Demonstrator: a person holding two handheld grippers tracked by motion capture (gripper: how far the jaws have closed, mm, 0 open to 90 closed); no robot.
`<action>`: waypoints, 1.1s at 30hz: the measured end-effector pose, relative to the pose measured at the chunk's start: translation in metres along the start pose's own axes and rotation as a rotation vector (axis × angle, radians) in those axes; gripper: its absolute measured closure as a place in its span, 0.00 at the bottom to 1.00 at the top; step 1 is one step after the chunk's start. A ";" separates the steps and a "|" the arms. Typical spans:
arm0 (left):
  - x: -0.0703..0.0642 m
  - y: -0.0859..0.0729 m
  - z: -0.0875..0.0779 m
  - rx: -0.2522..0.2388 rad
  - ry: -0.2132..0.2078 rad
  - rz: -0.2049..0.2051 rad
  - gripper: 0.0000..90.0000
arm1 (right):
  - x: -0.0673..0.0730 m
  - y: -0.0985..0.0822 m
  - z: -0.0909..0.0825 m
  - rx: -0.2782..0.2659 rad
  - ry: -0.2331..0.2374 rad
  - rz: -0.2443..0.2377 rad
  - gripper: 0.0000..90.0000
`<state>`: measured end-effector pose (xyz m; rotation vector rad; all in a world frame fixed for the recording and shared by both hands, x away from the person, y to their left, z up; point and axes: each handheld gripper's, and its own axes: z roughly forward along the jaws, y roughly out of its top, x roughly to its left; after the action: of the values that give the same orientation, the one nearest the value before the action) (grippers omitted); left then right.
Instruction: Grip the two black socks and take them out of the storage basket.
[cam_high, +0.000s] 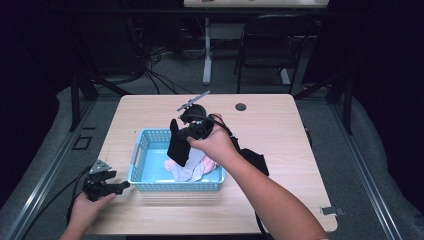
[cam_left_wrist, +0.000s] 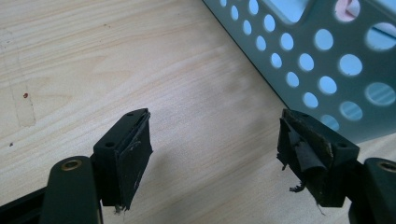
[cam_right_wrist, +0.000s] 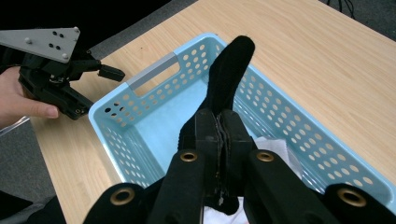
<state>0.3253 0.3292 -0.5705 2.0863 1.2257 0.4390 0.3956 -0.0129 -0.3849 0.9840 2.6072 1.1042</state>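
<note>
R gripper (cam_high: 186, 134) clamped on black sock (cam_high: 178, 148), long axis hanging vertical, directly above blue basket (cam_high: 136, 159) w/ pale garments (cam_high: 190, 169) inside. L gripper (cam_left_wrist: 215, 154) jaws wide, empty, on table (cam_high: 280, 130) just beside basket's L wall.

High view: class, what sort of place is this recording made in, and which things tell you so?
Probably a lab or workshop set up for recording. A light wooden table stands between dark frame struts, loose cables lie on the grey floor, and a folding chair waits behind.
</note>
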 end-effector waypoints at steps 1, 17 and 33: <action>0.000 0.000 0.000 0.001 -0.001 -0.001 0.29 | -0.001 -0.001 -0.002 -0.002 0.002 0.004 0.97; -0.001 0.000 0.000 -0.002 -0.001 0.000 0.29 | -0.022 -0.013 -0.043 -0.039 -0.047 0.050 0.97; -0.001 -0.001 0.000 0.002 0.001 -0.002 0.29 | -0.060 -0.050 -0.102 -0.086 -0.157 0.136 0.97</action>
<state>0.3236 0.3289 -0.5712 2.0871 1.2296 0.4383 0.3797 -0.1359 -0.3527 1.1915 2.3799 1.1102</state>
